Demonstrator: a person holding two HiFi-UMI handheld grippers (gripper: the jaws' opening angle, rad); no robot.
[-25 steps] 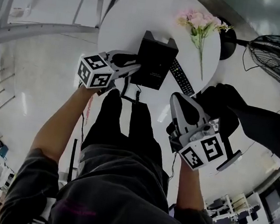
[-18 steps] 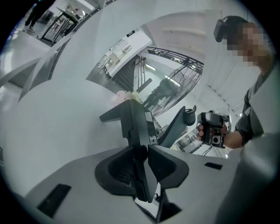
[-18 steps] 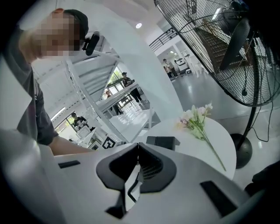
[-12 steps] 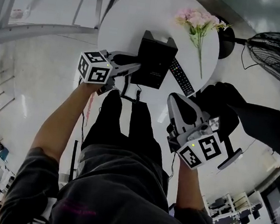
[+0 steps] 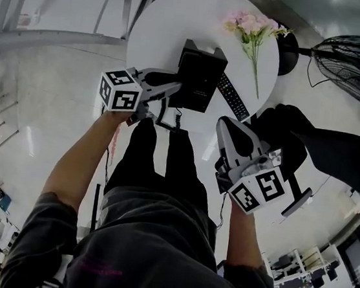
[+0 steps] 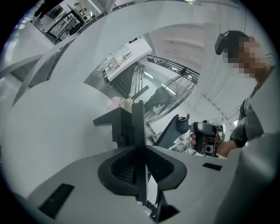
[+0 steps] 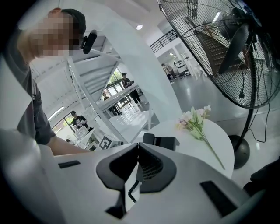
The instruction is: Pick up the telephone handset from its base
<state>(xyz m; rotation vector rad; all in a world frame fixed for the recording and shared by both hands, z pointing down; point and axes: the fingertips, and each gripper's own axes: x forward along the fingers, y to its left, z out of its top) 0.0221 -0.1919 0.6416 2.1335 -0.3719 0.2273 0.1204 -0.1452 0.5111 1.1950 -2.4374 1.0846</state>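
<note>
Left gripper [image 5: 174, 88] jaws have just closed on the handset [image 6: 139, 117]; right gripper [image 5: 226, 128] clenched.

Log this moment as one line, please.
left hand-held gripper: jaws just closing, now shut on handset | handset: not yet lifted off base | right hand-held gripper: shut, empty

handset [image 6: 139, 127]: only thin edge shows between left tool [image 5: 175, 89] jaws, just closing | fan [image 5: 359, 64]: cropped at right edge | remote [image 5: 232, 98] buttons: too small | background people [image 7: 127, 83]: tiny
</note>
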